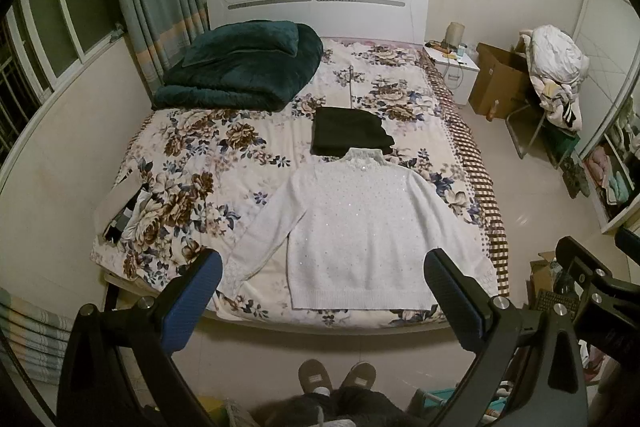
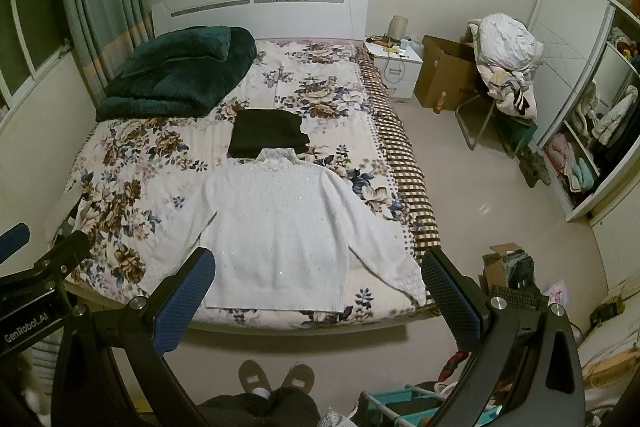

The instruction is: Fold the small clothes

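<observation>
A white knitted sweater [image 1: 360, 227] lies flat and spread out on the bed's near end, collar away from me, both sleeves angled outward; it also shows in the right wrist view [image 2: 280, 227]. A folded black garment [image 1: 348, 137] lies just beyond its collar, seen too in the right wrist view [image 2: 268, 135]. My left gripper [image 1: 324, 275] is open and empty, held above the bed's foot, well short of the sweater. My right gripper [image 2: 318, 275] is open and empty at the same height beside it.
The bed [image 1: 200, 155] has a floral sheet. A folded dark green blanket [image 1: 244, 67] lies at its far left. A nightstand [image 2: 394, 61], cardboard box [image 2: 444, 75] and chair piled with laundry [image 2: 506, 63] stand right. A wardrobe [image 2: 580, 131] is far right. My slippered feet [image 1: 336, 377] stand below.
</observation>
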The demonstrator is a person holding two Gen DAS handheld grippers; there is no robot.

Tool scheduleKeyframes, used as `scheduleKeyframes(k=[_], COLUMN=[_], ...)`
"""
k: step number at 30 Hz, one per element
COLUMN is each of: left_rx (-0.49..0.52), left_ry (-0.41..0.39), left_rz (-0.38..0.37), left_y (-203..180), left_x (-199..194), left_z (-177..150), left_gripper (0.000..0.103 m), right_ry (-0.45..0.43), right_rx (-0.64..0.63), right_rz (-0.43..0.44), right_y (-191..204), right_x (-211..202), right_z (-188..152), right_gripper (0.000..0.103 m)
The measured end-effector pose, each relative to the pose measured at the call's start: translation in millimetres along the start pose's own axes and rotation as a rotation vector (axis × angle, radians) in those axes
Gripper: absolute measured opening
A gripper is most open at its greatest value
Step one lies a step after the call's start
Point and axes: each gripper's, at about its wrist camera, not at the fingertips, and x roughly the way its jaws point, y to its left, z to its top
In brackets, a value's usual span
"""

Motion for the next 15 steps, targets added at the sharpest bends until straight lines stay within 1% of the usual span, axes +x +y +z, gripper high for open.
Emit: scheduleKeyframes(k=[15], left_rx=[-0.003], left_ry=[-0.008], left_rz=[-0.003], left_y=[-2.0], left_x=[-1.3], left_z=[1.5], left_gripper=[0.103], right_ry=[-0.009], right_rx=[-0.002], right_rz=[-0.002], right_y=[4.1], right_x=[-2.7], right_z=[1.0], right_gripper=[0.103])
